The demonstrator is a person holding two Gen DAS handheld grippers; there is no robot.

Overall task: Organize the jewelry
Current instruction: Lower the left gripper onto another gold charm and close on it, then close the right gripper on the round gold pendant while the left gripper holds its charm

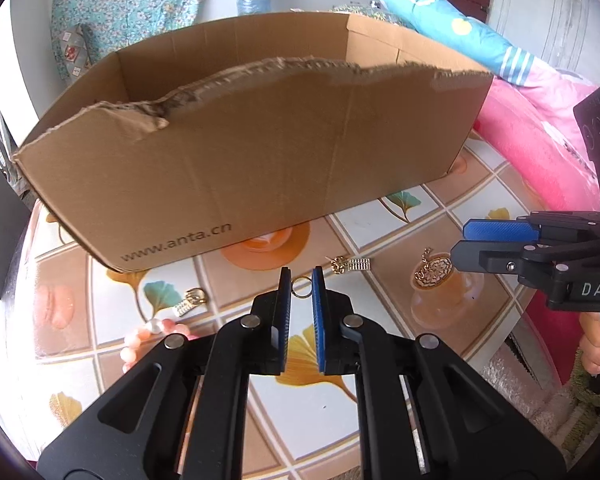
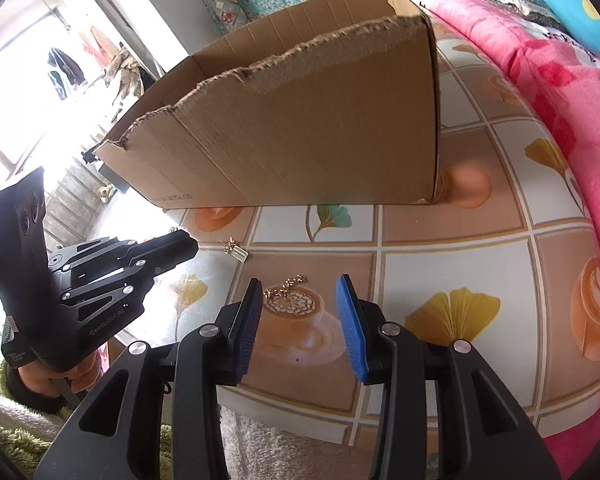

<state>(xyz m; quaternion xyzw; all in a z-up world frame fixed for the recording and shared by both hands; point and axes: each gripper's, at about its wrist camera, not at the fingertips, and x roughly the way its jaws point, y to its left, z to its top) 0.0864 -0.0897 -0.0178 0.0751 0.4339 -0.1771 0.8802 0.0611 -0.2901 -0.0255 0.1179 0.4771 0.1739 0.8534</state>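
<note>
Left gripper [image 1: 301, 280], frame centre: jaws clamped on a small gold ring [image 1: 301, 289] just before the cardboard box [image 1: 260, 152]. Right gripper [image 2: 298, 300], jaws apart, empty, above a gold chain [image 2: 286, 285] lower centre on the patterned tablecloth [image 2: 460, 240]

left wrist: close, tilted down | right wrist: likewise | shared: cardboard box [image 1: 236, 152], table [image 1: 452, 216]

pink quilt [image 2: 540, 92], blue pillow [image 1: 452, 28], floral cloth [image 1: 132, 4]

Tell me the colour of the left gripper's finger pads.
Blue pads on black arms, clearest in the left wrist view.
</note>
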